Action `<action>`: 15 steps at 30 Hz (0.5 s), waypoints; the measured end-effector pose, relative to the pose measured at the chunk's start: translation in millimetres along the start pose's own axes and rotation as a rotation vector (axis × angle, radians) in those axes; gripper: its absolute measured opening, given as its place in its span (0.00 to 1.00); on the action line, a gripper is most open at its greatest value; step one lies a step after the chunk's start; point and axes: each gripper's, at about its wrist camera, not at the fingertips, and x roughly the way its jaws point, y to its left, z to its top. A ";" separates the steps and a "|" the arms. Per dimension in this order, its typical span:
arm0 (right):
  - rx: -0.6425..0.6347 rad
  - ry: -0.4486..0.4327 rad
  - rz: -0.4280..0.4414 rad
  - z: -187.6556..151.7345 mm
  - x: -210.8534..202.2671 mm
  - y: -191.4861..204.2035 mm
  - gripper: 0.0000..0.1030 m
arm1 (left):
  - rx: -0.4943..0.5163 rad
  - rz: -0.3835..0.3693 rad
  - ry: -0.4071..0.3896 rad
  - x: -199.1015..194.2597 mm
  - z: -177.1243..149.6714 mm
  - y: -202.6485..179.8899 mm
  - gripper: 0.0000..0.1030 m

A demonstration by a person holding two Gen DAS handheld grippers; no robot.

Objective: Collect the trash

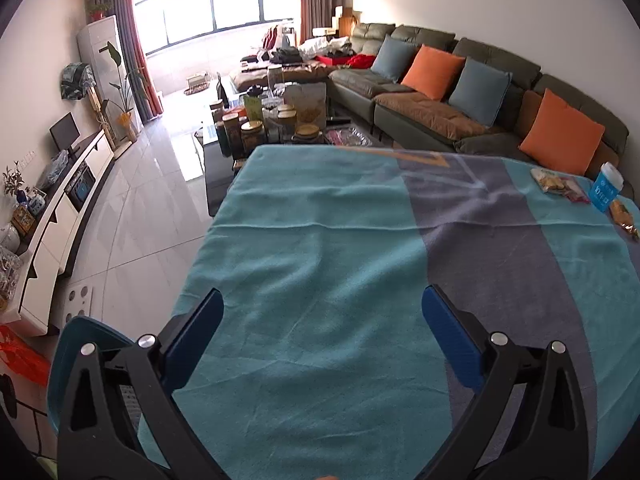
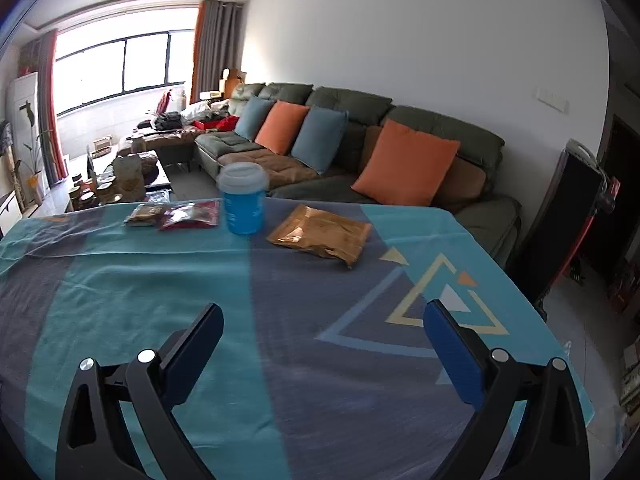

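I am holding both the left gripper (image 1: 322,312) and right gripper (image 2: 323,326) with fingers apart and empty over the desk (image 2: 132,296). Far side: one blue cup (image 2: 244,200), one gold wrapper (image 2: 322,234), two small packets (image 2: 176,213). I am risking tipping the cup while reaching past it

Bright daylight floods from the blown-out window (image 2: 116,68); fisheye edges warp.

each gripper, left (image 1: 322,304) and right (image 2: 323,322), had two black plastic arms with triangular cut-outs, silver round screws at the joints, and flat blue pads (image 1: 452,344) inside the fingers.
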 end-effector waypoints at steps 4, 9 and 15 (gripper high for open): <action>-0.009 0.047 0.008 2.2 17.6 -10.3 0.94 | 0.022 0.010 0.020 11.1 -0.3 -2.7 0.95; -0.012 0.113 0.032 5.0 41.1 -24.9 0.94 | 0.010 0.007 0.068 29.0 0.8 2.8 0.95; 0.000 0.201 0.082 4.8 72.2 -38.6 0.94 | 0.012 0.000 0.108 48.2 -0.8 4.2 0.95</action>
